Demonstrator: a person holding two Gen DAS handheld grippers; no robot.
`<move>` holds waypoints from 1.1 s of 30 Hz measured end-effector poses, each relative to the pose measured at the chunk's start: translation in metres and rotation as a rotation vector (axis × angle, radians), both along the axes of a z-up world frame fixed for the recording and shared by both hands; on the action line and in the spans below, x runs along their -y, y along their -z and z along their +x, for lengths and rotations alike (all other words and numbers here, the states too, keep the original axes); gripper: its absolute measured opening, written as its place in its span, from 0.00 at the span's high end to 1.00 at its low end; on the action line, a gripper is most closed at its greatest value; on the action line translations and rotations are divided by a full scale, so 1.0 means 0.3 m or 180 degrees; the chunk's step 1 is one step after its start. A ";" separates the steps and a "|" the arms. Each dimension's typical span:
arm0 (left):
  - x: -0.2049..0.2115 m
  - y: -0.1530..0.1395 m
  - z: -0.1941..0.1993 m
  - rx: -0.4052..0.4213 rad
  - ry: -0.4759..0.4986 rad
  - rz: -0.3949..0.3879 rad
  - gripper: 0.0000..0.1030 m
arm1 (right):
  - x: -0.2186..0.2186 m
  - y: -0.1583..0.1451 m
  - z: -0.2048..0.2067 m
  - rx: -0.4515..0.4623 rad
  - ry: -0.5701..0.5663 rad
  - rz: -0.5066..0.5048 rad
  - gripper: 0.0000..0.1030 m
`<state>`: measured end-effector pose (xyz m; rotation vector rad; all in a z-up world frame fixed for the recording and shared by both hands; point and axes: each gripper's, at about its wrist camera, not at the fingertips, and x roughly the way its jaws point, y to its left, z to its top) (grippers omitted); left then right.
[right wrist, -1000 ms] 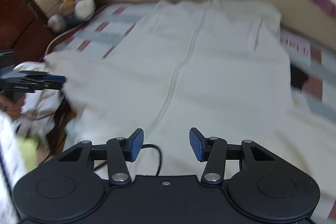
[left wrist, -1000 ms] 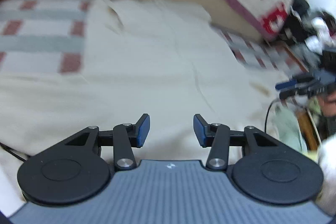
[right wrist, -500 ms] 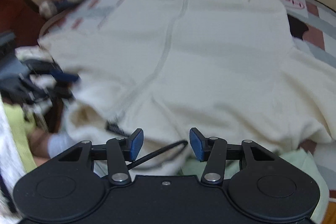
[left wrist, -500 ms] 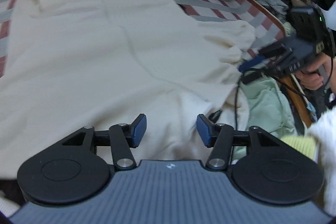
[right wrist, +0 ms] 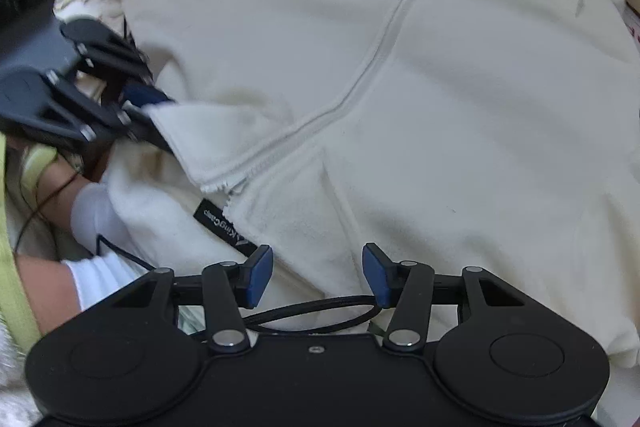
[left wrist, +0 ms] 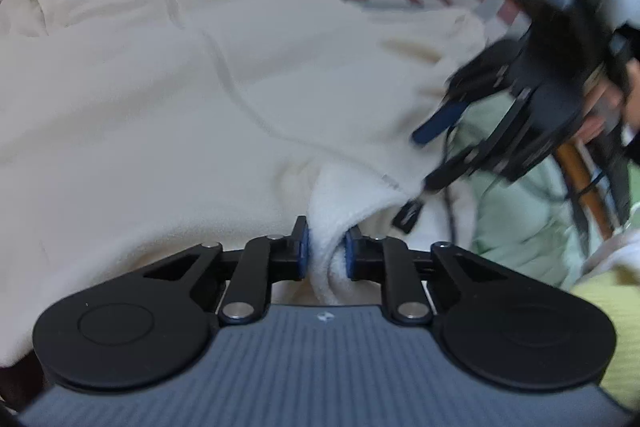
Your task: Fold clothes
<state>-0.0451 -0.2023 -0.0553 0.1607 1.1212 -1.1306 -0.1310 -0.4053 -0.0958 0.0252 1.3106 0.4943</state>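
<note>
Left gripper (left wrist: 325,251) jaws closing on the cream fleece jacket's (right wrist: 460,107) hem; right gripper (right wrist: 316,275), at 3 o'clock, gapes empty.

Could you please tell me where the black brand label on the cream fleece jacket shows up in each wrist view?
Left wrist view: black label right of centre, just above the left claw, whose jaws are closing on the jacket's hem.
Right wrist view: lower left of centre, above the open right claw.
Shared landmark: the jacket's zipper.
</note>
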 end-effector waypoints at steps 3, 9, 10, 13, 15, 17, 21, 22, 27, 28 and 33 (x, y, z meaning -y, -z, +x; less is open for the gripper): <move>-0.027 -0.059 -0.009 -0.0047 0.0005 -0.0130 0.86 | -0.015 -0.005 -0.010 -0.0043 -0.0134 0.0053 0.97; -0.042 -0.045 -0.036 -0.0210 0.0026 0.0166 0.86 | -0.068 -0.049 -0.076 -0.0182 -0.0409 0.0190 0.97; -0.037 -0.010 -0.035 -0.0295 0.0023 0.0240 0.86 | -0.073 -0.044 -0.082 -0.0187 -0.0418 0.0171 0.97; -0.036 0.062 -0.038 -0.0431 -0.0012 0.0345 0.85 | -0.068 -0.064 -0.087 -0.0042 -0.0305 0.0194 0.90; -0.052 0.066 -0.026 -0.0517 -0.0030 0.0264 0.85 | -0.030 -0.116 -0.077 0.0209 -0.0019 0.0286 0.66; -0.086 0.049 0.001 -0.0662 -0.0063 0.0155 0.83 | 0.009 -0.178 -0.056 0.0490 0.0274 0.0416 0.44; -0.182 -0.015 0.045 -0.0793 -0.0270 -0.0086 0.75 | 0.076 -0.283 0.025 0.0932 0.0666 0.0737 0.33; -0.212 -0.035 0.056 -0.0789 -0.0344 -0.0148 0.66 | 0.079 -0.301 0.057 0.0998 0.0757 0.0778 0.33; -0.446 -0.149 0.147 -0.0335 -0.1212 -0.0282 0.47 | -0.052 -0.348 0.240 0.1414 0.0788 0.0408 0.33; -0.501 -0.157 0.174 -0.0224 -0.1520 -0.0207 0.45 | -0.087 -0.355 0.278 0.1514 0.0752 0.0291 0.33; -0.768 -0.173 0.308 0.0397 -0.2964 0.0248 0.41 | -0.214 -0.370 0.424 0.1940 0.0372 0.0190 0.33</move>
